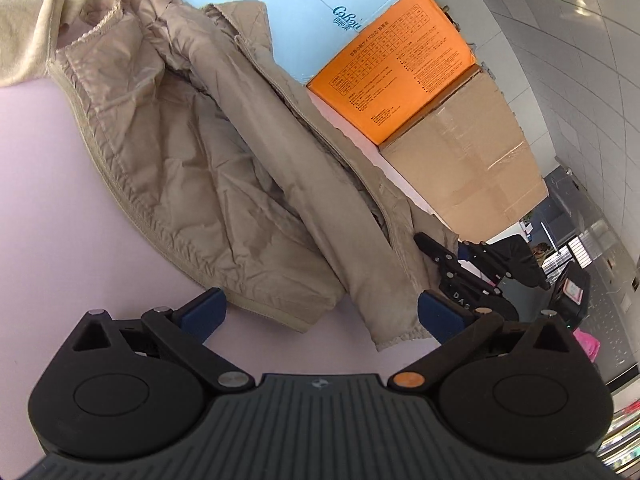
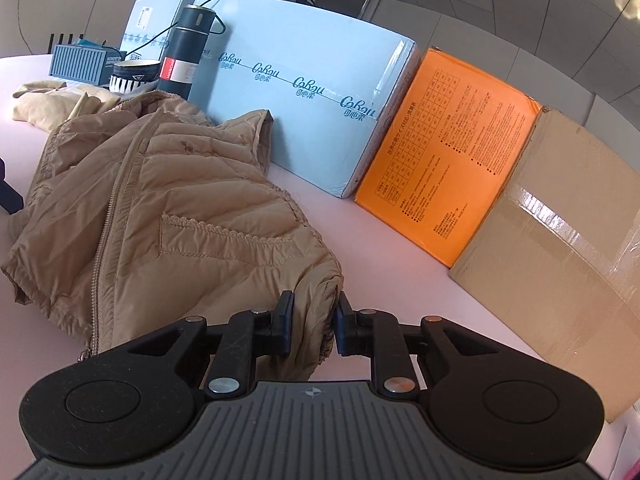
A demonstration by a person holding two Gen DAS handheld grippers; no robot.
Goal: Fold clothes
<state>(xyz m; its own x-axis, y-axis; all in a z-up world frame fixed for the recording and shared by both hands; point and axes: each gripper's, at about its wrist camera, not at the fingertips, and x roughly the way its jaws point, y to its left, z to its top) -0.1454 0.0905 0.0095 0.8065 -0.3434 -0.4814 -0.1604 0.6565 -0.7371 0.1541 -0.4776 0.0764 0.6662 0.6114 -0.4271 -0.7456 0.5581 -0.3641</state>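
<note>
A tan quilted jacket (image 1: 224, 152) lies crumpled on the pale pink table (image 1: 44, 200), its zipper open. My left gripper (image 1: 320, 314) is open, its blue pads either side of the jacket's hem and sleeve cuff (image 1: 396, 340), holding nothing. My right gripper (image 2: 314, 320) is shut on the jacket's near corner (image 2: 316, 288), with fabric pinched between the pads. The jacket also fills the left of the right wrist view (image 2: 168, 208). The right gripper shows in the left wrist view (image 1: 460, 276) at the jacket's far edge.
A light blue box (image 2: 304, 92), an orange box (image 2: 448, 152) and a brown cardboard box (image 2: 560, 264) line the table's far side. A dark thermos (image 2: 186, 48), a cup (image 2: 132, 74) and a cream garment (image 2: 52, 100) sit at the back left.
</note>
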